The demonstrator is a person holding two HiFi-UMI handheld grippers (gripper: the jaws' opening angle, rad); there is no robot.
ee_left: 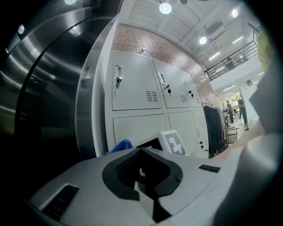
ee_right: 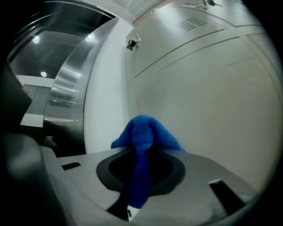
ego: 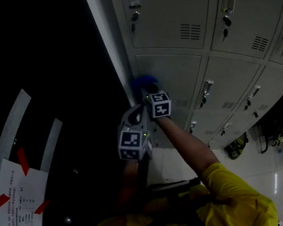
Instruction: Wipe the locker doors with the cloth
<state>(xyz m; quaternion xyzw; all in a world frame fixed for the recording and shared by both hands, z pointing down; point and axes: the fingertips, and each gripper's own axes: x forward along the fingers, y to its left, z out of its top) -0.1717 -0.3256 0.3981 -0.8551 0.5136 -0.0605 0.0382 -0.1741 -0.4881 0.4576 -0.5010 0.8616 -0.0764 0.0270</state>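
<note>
Cloth (ee_right: 143,130) lengthwise in tight right claw (ee_right: 140,156) — tip toward locker door (ee_right: 212,110); left claw (ee_left: 143,172) closed.

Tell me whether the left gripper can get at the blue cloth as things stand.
Probably not cleanly. The left gripper is close, but the right gripper is shut on the blue cloth, and its marker cube stands between the two; only a corner of cloth shows past it.
</note>
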